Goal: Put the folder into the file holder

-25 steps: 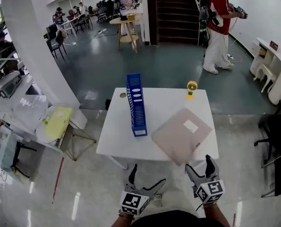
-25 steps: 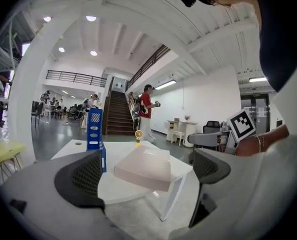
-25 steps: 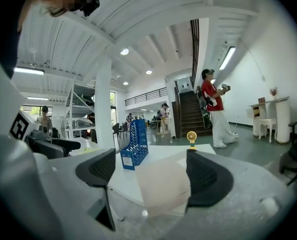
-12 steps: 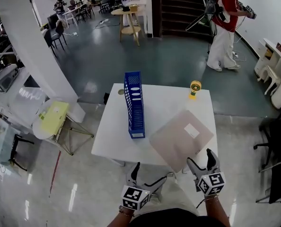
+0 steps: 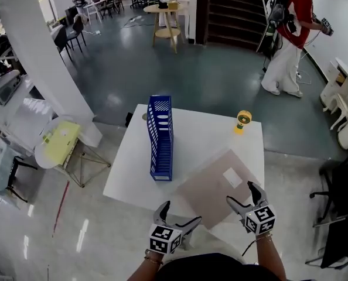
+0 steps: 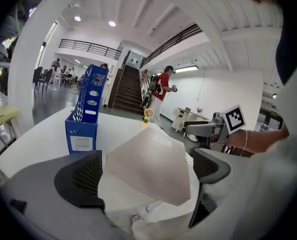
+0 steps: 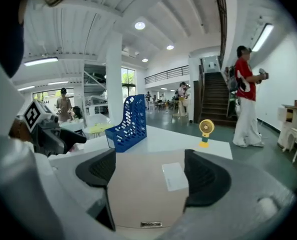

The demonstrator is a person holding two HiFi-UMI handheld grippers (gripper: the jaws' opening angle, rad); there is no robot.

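1. The white table [image 5: 133, 168] is seen ahead of the left gripper [image 5: 180, 213] and the right gripper [image 5: 241, 194], with its near edge just in front of them.
2. The beige folder [image 5: 212, 183] is laid flat on the table and turned cornerwise, with its near corner carried past the table edge. It lies straight ahead of the right gripper, and ahead and to the right of the left one.
3. The blue file holder [image 5: 160, 136] is stood upright on the table, beyond the left gripper and well apart from it.
4. The left gripper is held wide, with nothing between its jaws.
5. The right gripper is also held wide. The folder's near edge is seen between its jaws but is not clamped.
6. A small yellow fan [image 5: 242, 122] is stood far beyond the right gripper.
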